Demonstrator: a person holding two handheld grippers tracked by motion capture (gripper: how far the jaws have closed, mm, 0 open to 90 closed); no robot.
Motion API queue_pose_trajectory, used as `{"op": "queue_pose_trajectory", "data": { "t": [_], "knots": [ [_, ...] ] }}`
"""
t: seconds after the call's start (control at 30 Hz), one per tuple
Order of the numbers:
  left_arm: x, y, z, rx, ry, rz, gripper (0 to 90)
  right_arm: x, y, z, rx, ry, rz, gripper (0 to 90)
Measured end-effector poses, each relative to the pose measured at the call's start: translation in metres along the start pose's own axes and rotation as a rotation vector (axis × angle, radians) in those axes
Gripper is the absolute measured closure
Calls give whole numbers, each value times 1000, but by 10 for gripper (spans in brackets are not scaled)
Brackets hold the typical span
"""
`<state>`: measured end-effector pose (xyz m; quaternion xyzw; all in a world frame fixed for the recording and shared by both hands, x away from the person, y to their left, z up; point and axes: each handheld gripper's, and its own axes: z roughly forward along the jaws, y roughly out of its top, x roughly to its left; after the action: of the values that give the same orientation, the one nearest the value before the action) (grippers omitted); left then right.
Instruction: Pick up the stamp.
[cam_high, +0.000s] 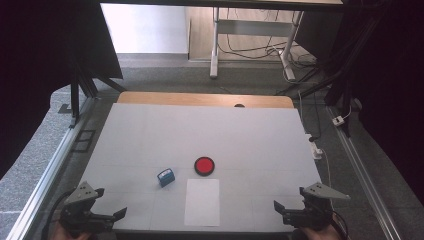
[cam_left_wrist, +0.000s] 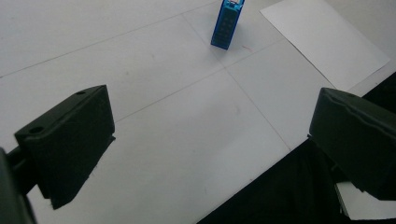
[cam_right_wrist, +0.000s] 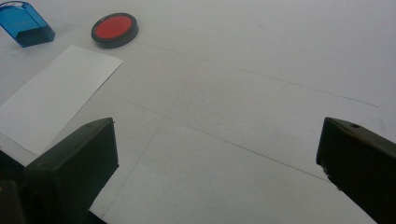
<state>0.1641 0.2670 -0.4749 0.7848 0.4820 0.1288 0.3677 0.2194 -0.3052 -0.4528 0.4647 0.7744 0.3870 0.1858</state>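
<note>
A small blue stamp (cam_high: 165, 177) stands on the white table cover, left of a white paper sheet (cam_high: 202, 201). A round red ink pad in a black case (cam_high: 204, 165) lies just beyond the sheet. My left gripper (cam_high: 121, 214) rests at the near left corner, jaws open and empty. My right gripper (cam_high: 278, 206) rests at the near right corner, also open and empty. The left gripper view has the blue stamp (cam_left_wrist: 227, 24) and the paper sheet (cam_left_wrist: 323, 38) ahead. Ahead of the right gripper's jaws lie the ink pad (cam_right_wrist: 114, 29), the stamp (cam_right_wrist: 24, 24) and the sheet (cam_right_wrist: 55, 94).
The white cover (cam_high: 210, 135) spreads over a wooden table whose far edge (cam_high: 205, 99) shows. Metal rails run along both sides. A desk frame and cables (cam_high: 260, 50) stand on the floor beyond.
</note>
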Motion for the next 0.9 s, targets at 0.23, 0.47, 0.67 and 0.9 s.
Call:
{"op": "queue_pose_trajectory", "data": {
  "t": [0.23,0.47,0.67,0.9],
  "knots": [
    [-1,0,0,4,-2,9,0,0,0,1,1,21,-2,0],
    [2,1,1,13,-21,-10,1,-1,1,2,12,40,-1,0],
    [1,1,2,24,-29,-2,9,0,1,3,19,49,-14,0],
    [-2,1,1,21,-19,19,17,1,1,3,27,45,-19,0]
  ]
}}
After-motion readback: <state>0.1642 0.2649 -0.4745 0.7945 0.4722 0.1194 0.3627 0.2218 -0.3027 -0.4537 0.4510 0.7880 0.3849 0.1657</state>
